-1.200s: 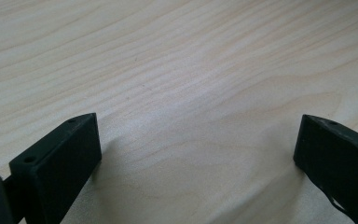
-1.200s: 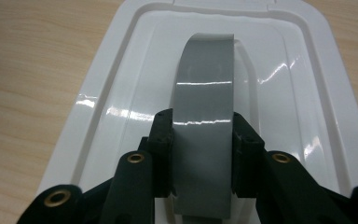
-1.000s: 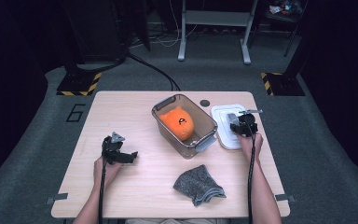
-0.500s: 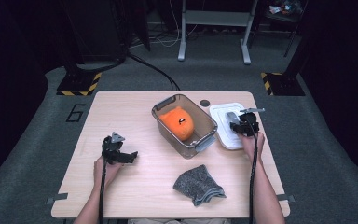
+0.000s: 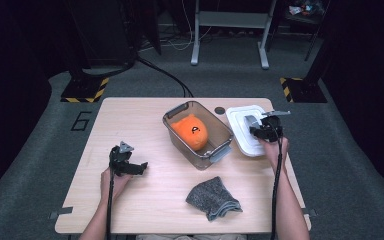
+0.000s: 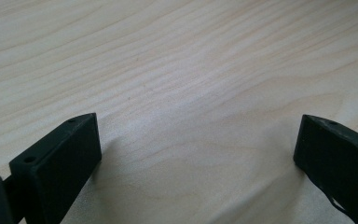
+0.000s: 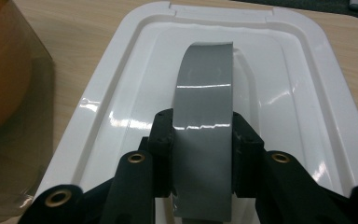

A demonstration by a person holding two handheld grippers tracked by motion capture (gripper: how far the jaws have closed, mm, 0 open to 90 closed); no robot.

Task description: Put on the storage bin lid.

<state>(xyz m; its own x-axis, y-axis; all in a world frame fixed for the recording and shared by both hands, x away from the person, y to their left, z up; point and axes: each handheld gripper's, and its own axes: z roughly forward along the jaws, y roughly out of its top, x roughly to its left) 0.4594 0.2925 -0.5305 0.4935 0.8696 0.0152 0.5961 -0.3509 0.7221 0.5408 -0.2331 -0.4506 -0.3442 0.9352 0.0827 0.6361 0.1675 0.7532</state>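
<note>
A white lid (image 5: 241, 134) lies on the table right of a clear smoky container (image 5: 215, 150) that holds an orange plush toy (image 5: 190, 132). My right gripper (image 5: 260, 131) is over the lid. Its jaws are shut on the lid's grey strap handle (image 7: 205, 116), one pad (image 7: 164, 140) on each side, and the right gripper (image 7: 203, 142) points along the lid (image 7: 121, 121). My left gripper (image 5: 137, 167) rests on the bare wood at the table's left. In the left gripper view it (image 6: 196, 149) stands open with nothing between its jaws.
A folded grey cloth (image 5: 212, 199) lies near the front edge, in front of the container. A small dark round object (image 5: 220, 110) sits behind the container. The wooden table (image 5: 130, 120) has free room on its left half. Dark floor, cables and stands surround it.
My right gripper has risen slightly with the lid's handle still in its jaws. The left gripper has stayed where it was.
</note>
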